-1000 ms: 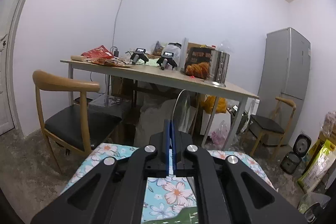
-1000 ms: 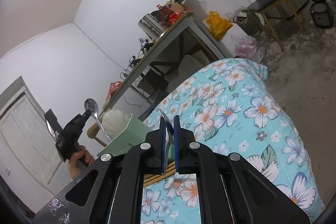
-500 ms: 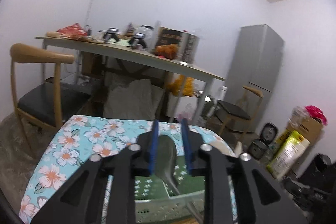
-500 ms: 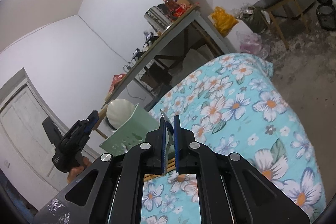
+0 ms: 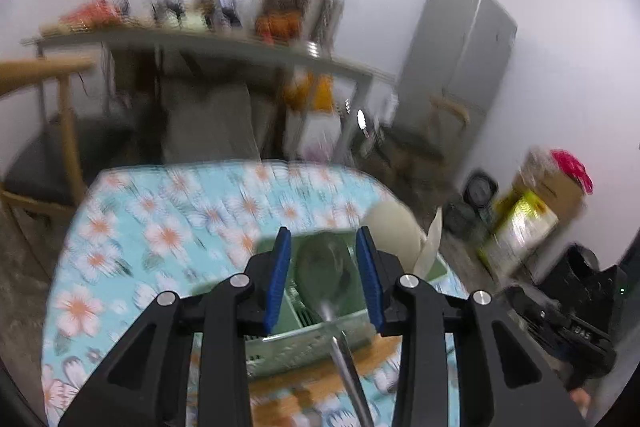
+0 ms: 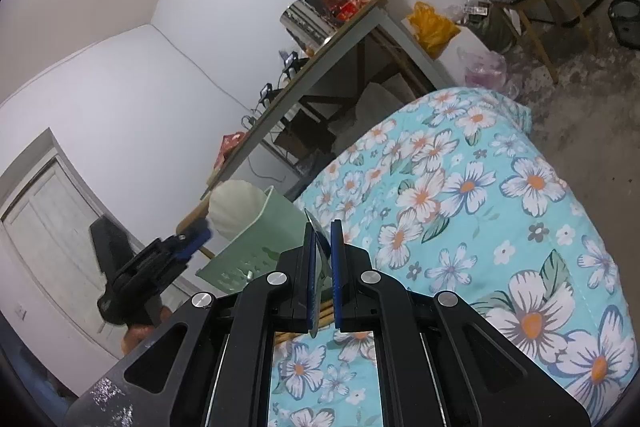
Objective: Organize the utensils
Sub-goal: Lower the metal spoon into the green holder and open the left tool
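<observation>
Now the left tool is opening, its blue pads clear of the spoon, whose bowl points toward 12 o'clock and handle toward 6, over the green basket. Meanwhile the right tool is clamped narrow on a thin metal utensil, tip toward 11 o'clock.

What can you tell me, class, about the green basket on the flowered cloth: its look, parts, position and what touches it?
The green basket looks like pale plastic, with solid upper walls and slotted lower sides. It sits on the flowered cloth. A white shell-shaped plate stands on edge inside it. In the blurred left wrist view a metal spoon lies between the opening jaws of the left gripper, its bowl over the basket and its handle crossing the near rim.
</observation>
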Available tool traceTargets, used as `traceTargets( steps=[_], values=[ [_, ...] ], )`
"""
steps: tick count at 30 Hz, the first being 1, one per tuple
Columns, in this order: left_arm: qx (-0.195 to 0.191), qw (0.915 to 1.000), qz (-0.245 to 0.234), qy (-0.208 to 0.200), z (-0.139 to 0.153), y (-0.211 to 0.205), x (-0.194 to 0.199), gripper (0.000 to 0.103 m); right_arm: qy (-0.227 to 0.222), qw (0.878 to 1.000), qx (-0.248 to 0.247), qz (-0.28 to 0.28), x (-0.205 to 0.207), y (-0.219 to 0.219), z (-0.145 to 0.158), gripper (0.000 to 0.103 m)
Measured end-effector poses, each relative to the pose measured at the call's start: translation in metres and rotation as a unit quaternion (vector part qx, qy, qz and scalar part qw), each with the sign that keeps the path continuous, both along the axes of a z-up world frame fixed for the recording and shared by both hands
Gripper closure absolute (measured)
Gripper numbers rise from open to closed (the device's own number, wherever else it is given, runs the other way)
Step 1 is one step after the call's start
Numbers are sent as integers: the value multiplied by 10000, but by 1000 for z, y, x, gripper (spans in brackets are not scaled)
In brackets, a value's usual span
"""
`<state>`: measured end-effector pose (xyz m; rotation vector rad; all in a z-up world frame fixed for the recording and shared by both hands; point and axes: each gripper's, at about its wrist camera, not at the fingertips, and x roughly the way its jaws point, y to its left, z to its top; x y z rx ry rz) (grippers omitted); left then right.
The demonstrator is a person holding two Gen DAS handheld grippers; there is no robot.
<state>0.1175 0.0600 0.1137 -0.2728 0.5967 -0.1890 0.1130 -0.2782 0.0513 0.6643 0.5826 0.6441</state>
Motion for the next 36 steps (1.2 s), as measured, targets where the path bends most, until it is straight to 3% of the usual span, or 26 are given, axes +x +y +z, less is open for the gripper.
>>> traceTargets(
  steps=[3, 6, 13, 17, 18, 22, 23, 29, 35, 36],
  values=[
    [-130, 9984, -208, 519, -5, 1, 24, 71, 96, 9999, 68, 49, 4, -2, -4, 97],
    [9, 9952, -322, 920, -11, 4, 44, 71, 117, 9998, 120, 68, 5, -4, -5, 97],
    [157, 9899, -538, 1304, -12, 11, 62, 71, 124, 9998, 99, 94, 7, -5, -6, 95],
    [-81, 9845, -869, 1521, -20, 9, 68, 72, 160, 9997, 147, 138, 9, -4, -7, 95],
    [-102, 9854, -868, 1464, -20, 8, 66, 72, 159, 9997, 148, 145, 9, -3, -7, 95],
    [-359, 9878, -745, 1321, -21, 16, 58, 98, 94, 9998, 97, 143, 7, -2, -5, 95],
    [-492, 9892, -722, 1176, -20, 20, 54, 99, 65, 9999, 72, 135, 7, -1, -4, 95],
    [-207, 9971, -166, 715, -3, 28, 37, 101, 117, 9998, 140, 102, 8, -4, -6, 95],
    [290, 9989, 326, 167, 15, 21, 25, 101, 74, 9999, 86, 103, 7, -3, -5, 95],
    [558, 9975, 436, -4, 19, 15, 20, 101, 69, 9999, 83, 107, 7, -3, -5, 95]
  ],
)
